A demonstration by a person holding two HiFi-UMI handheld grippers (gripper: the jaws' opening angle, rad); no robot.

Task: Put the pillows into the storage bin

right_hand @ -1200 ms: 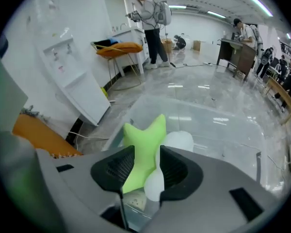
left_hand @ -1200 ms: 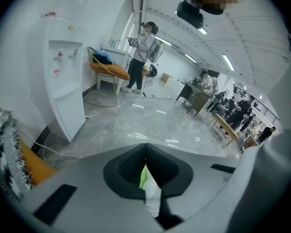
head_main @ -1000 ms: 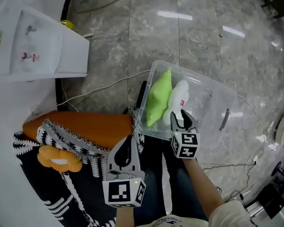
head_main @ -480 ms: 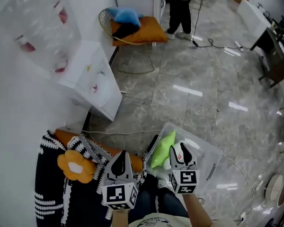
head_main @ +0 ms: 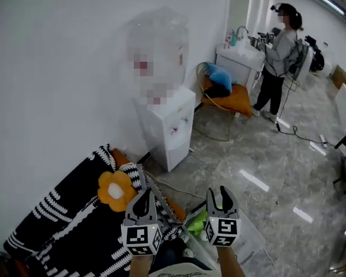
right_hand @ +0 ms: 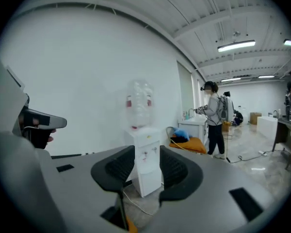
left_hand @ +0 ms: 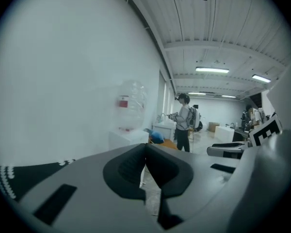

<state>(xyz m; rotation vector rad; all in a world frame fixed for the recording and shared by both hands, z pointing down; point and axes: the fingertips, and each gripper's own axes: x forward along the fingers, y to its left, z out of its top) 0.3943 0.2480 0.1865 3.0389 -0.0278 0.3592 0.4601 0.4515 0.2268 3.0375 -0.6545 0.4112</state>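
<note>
**Both grippers empty and aimed off the work; flower pillow not in the bin**

Left gripper (head_main: 143,195): fingers clenched tip to tip, nothing between them. Right gripper (head_main: 218,193): fingers released, with a clear gap that shows only the water dispenser (head_main: 167,126) at 12 o'clock. Both point nearly level into the room, not at the work.

Task items:
- The green pillow (head_main: 196,220) stands in the clear storage bin (head_main: 247,235). It is at 6 o'clock in the head view, low between the two grippers.
- The orange flower pillow (head_main: 116,190) lies on the black-and-white blanket (head_main: 63,212). It is at 10 o'clock from the left gripper and outside the bin. We judge the task unfinished.

Risks we see from here:
- The bin sits at the frame's bottom edge, half hidden by the right gripper. A reach made without looking down could clip its wall or knock the green pillow over.
- The left fingers are clenched. If we go for the flower pillow without opening them, they will only shove it across the blanket.
- The pillow is soft, so a shallow pinch could slip on the way over.
- A cable (right_hand: 138,208) runs across the floor near the bin and could snag.
</note>
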